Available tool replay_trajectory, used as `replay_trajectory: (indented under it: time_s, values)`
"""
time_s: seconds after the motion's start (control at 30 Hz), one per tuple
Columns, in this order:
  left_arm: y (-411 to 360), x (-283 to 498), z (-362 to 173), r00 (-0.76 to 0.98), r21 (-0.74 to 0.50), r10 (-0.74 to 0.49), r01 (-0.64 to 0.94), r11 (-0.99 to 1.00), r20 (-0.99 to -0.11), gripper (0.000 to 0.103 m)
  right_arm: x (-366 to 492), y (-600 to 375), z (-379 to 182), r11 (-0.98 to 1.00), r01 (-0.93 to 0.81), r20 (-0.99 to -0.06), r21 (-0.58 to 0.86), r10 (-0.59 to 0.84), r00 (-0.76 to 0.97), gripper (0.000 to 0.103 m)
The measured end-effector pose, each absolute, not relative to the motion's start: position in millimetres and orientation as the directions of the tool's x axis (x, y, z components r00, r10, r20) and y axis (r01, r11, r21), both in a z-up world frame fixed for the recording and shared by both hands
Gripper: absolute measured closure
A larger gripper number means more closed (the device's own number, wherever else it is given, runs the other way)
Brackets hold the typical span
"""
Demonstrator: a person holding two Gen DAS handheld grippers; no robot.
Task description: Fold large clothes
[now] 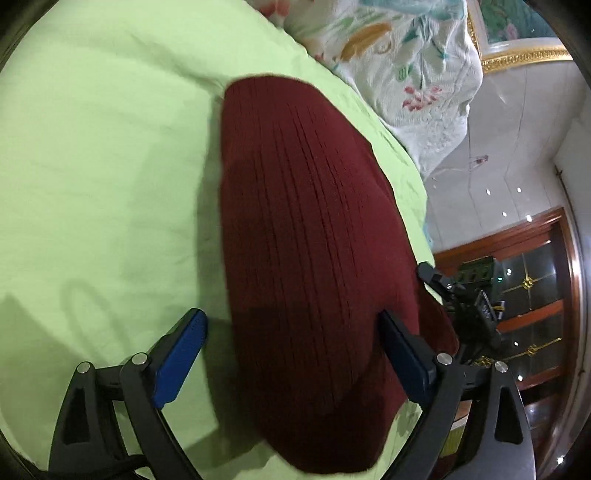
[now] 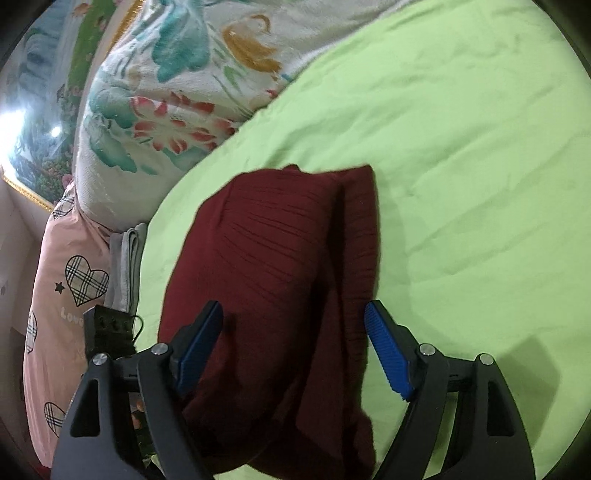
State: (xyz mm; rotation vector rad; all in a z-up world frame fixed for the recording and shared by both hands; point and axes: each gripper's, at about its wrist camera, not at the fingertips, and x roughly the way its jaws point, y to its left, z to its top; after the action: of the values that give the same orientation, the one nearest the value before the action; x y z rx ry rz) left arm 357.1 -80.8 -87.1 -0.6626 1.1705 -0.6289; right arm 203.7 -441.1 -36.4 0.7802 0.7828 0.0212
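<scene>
A dark red ribbed knit garment (image 1: pixel 310 258) is lying on a bed, on a light green sheet (image 1: pixel 103 155), already gathered into a long, narrow, layered bundle; in the right wrist view the same garment (image 2: pixel 273 280) is showing a lengthwise fold ridge with one layer overlapping another. The left tongs (image 1: pixel 291 350) are standing wide apart, straddling the near end of the bundle without pinching it. The right tongs (image 2: pixel 295 343) are likewise spread open over the other end, one blue pad (image 2: pixel 388 354) hanging just beside the cloth edge, gripping nothing.

Risk, as a judgement: the knit looks soft and thick, so tongs closing on the top layer alone would probably be peeling it away and undoing the stack. A grasp taken unevenly at the two ends would be skewing the next fold. The bundle is also lying near the edge of the bed in the left view, so a dragging motion could be pulling it over the side.

Surroundings: a floral quilt (image 2: pixel 177 96) is heaped beside the sheet, with a pink pillow (image 2: pixel 66 288) bearing plaid hearts next to it. A gilt-framed picture (image 1: pixel 517 33) is hanging on the wall. A red-brown wooden door (image 1: pixel 532 295) with glass panes is standing beyond a pale, glossy tiled floor.
</scene>
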Motion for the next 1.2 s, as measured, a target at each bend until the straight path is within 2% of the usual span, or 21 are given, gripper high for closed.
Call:
replay_trajectory:
  time_s: [0.2,0.27,0.3,0.33,0.37,0.43,0.5,0.67,0.9,1.03,1.1,1.2]
  values:
    - [-137.6,376.3,-87.3,0.217,-0.661,-0.682,0.169,0.731,-0.699,0.009,215.3,-441.0,-44.4,0.719,0.23,-0.622,0.655,0.341,0.705,0.021]
    - [-140.9,377.3,-84.7,0.228,-0.656,-0.679,0.176,0.734,-0.698,0.014,220.0,-440.0,-45.4,0.725,0.214,-0.622,0.655,0.357,0.697,0.021]
    - [-139.3,376.1,-83.5,0.235,-0.655,-0.679,0.18,0.734,-0.695,0.017,221.5,-439.1,-45.6,0.731,0.211,-0.627,0.649,0.357,0.692,0.031]
    - [-134.8,373.2,-81.7,0.252,-0.656,-0.679,0.181,0.733,-0.689,0.024,223.6,-436.8,-46.3,0.74,0.215,-0.643,0.637,0.355,0.679,0.052]
    - [-131.7,370.2,-79.8,0.267,-0.655,-0.678,0.183,0.733,-0.685,0.03,224.9,-436.7,-48.0,0.729,0.217,-0.64,0.65,0.369,0.674,0.054]
    - [-128.0,362.9,-71.9,0.295,-0.639,-0.666,0.196,0.744,-0.685,0.037,223.9,-434.3,-46.9,0.711,0.212,-0.619,0.671,0.379,0.688,0.068]
    - [-127.0,357.2,-63.0,0.318,-0.62,-0.651,0.206,0.757,-0.689,0.043,220.2,-425.2,-38.5,0.718,0.203,-0.608,0.665,0.364,0.706,0.073]
    - [-96.4,325.3,-32.0,0.393,-0.588,-0.624,0.224,0.777,-0.675,0.049,215.2,-387.7,-15.8,0.722,0.148,-0.563,0.676,0.376,0.736,0.074]
    - [20.5,257.8,10.1,0.501,-0.525,-0.512,0.128,0.841,-0.698,0.05,243.3,-278.5,-10.3,0.684,-0.041,-0.471,0.729,0.543,0.695,0.074]
    - [74.6,224.6,13.7,0.538,-0.491,-0.441,0.058,0.869,-0.718,0.049,267.6,-221.0,-24.1,0.632,-0.114,-0.423,0.767,0.631,0.651,0.074]
    - [94.2,215.6,-3.3,0.524,-0.477,-0.416,0.021,0.879,-0.743,0.049,274.1,-199.9,-41.8,0.624,-0.107,-0.436,0.774,0.648,0.625,0.074]
    - [115.9,208.1,-47.7,0.48,-0.486,-0.403,-0.058,0.872,-0.78,0.043,282.4,-178.3,-69.8,0.667,-0.038,-0.526,0.744,0.619,0.582,0.071]
